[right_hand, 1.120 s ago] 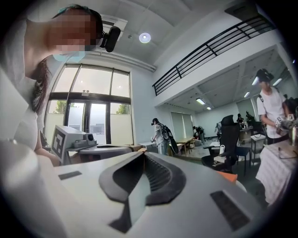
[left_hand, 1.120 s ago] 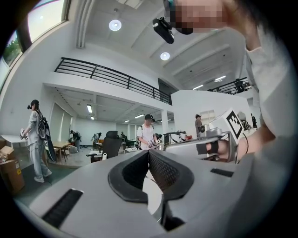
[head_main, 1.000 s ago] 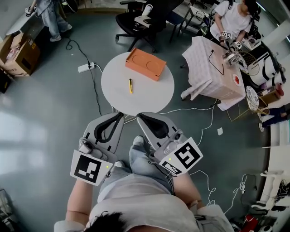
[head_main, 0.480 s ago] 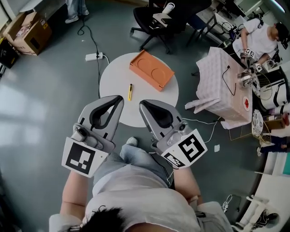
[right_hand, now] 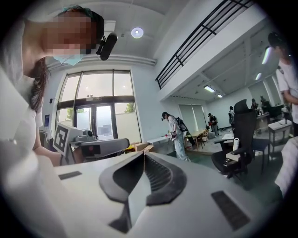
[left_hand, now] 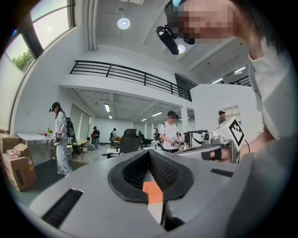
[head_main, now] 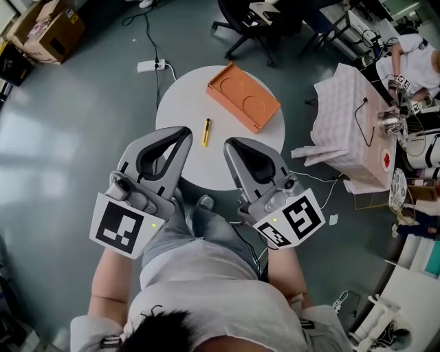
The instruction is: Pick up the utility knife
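Note:
The utility knife [head_main: 205, 132], yellow with a dark tip, lies on the round white table [head_main: 185, 96] in the head view, near its front edge. My left gripper [head_main: 185, 131] hovers just left of the knife, jaws shut and empty. My right gripper [head_main: 229, 144] is just right of the knife, also shut and empty. Both sit above the table's near edge, apart from the knife. In the left gripper view the gripper [left_hand: 150, 152] points out into the room, and the right gripper [right_hand: 144, 154] does the same in its own view; neither shows the knife.
An orange tray [head_main: 243, 97] with two round recesses lies on the table's far right. A power strip [head_main: 150, 66] and cable are on the floor to the left, with a cardboard box [head_main: 48, 27] beyond. A cloth-covered table [head_main: 350, 124] stands to the right and an office chair [head_main: 258, 20] behind.
Both grippers have moved forward and up toward the table and now flank the knife. The view has shifted so the table sits closer. Both jaws stay shut.

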Motion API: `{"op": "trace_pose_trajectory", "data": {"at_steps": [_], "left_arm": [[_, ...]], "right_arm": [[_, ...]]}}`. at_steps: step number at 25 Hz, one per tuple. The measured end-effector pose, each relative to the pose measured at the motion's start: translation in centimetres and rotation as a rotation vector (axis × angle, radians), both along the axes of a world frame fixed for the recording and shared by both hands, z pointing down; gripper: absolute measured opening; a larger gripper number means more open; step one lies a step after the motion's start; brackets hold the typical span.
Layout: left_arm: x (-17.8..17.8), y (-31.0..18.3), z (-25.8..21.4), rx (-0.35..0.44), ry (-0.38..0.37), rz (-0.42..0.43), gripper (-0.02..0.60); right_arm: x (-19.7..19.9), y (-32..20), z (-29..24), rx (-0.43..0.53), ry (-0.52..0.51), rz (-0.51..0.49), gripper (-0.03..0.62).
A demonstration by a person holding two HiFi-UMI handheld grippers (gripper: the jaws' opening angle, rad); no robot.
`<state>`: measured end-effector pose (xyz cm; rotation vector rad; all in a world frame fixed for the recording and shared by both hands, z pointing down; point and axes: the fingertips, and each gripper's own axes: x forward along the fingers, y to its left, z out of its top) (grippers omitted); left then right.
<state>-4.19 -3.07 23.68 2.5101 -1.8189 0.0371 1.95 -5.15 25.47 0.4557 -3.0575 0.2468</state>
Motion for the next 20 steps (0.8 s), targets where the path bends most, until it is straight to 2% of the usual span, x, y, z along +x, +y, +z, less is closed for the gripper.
{"op": "trace_pose_trajectory", "data": {"at_steps": [7,13,20], "left_arm": [[-2.8,-4.8,0.7,-0.011,-0.005,0.147,0.011],[-5.2,-10.3,1.0,-0.034,0.02,0.283,0.011],[-5.9,-13.8,2.9,-0.066,0.036,0.411,0.011]], "right_arm": [[-2.8,-3.7,1.9,-0.041,0.048,0.129,0.011],[-5.4,-8.1,3.8,-0.097,0.088,0.254,0.011],[-5.8,-11.0,9.5,-0.205,0.183,0.381,0.02]]}}
